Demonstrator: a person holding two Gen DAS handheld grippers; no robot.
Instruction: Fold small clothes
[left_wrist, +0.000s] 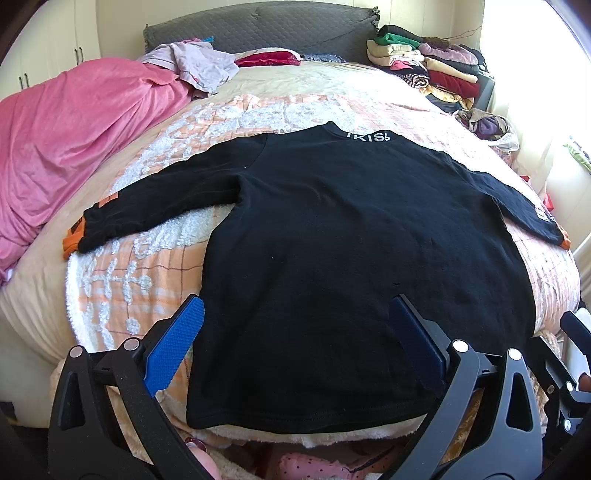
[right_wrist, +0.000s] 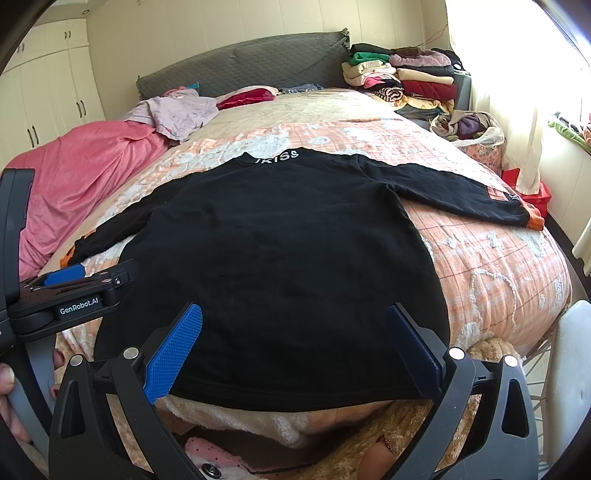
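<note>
A black long-sleeved shirt (left_wrist: 332, 240) lies flat and face down on the bed, sleeves spread to both sides, orange cuffs (left_wrist: 72, 242) at the ends, white lettering at the collar (left_wrist: 367, 135). It also shows in the right wrist view (right_wrist: 280, 258). My left gripper (left_wrist: 295, 343) is open and empty, above the shirt's hem on the left side. My right gripper (right_wrist: 295, 347) is open and empty, above the hem on the right side. The left gripper's body (right_wrist: 70, 291) shows at the left of the right wrist view.
An orange and white checked blanket (left_wrist: 147, 258) covers the bed. A pink quilt (left_wrist: 74, 147) lies bunched on the left. A stack of folded clothes (left_wrist: 424, 62) stands at the far right by the grey headboard (left_wrist: 258, 33). Loose light clothes (left_wrist: 199, 62) lie near the pillows.
</note>
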